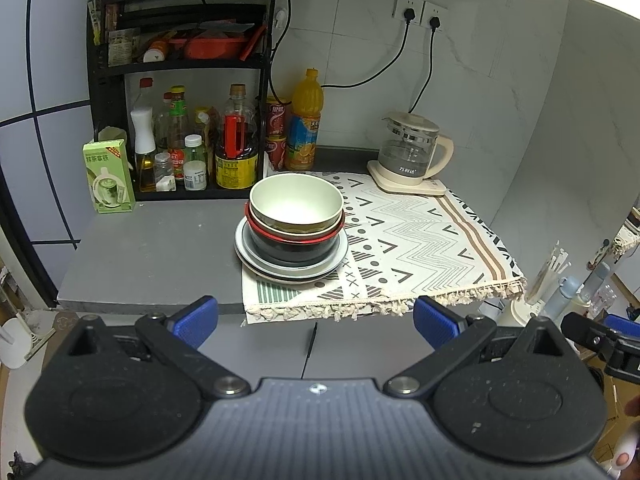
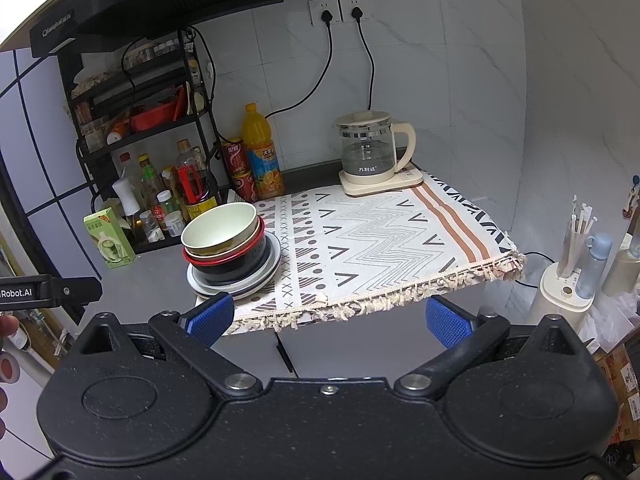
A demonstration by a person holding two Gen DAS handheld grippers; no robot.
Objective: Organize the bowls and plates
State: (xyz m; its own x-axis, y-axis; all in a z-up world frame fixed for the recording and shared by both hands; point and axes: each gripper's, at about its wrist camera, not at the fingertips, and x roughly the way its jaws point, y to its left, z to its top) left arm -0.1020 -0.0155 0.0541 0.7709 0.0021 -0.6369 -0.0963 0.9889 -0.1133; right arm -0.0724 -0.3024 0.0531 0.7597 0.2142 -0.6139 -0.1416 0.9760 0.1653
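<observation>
Both tongs, left [image 1: 316, 320] and right [image 2: 328, 320], hang spread wide with nothing in them, held back off the front edge of the grey surface [image 1: 152, 248]. The dishes sit in one stack at the left edge of the patterned cloth [image 1: 420, 240]: a cream bowl [image 1: 296, 200] inside a red-rimmed black bowl [image 1: 296, 240], on grey plates [image 1: 248, 256]. A glass kettle [image 1: 412, 148] stands at the cloth's back corner, well apart.
</observation>
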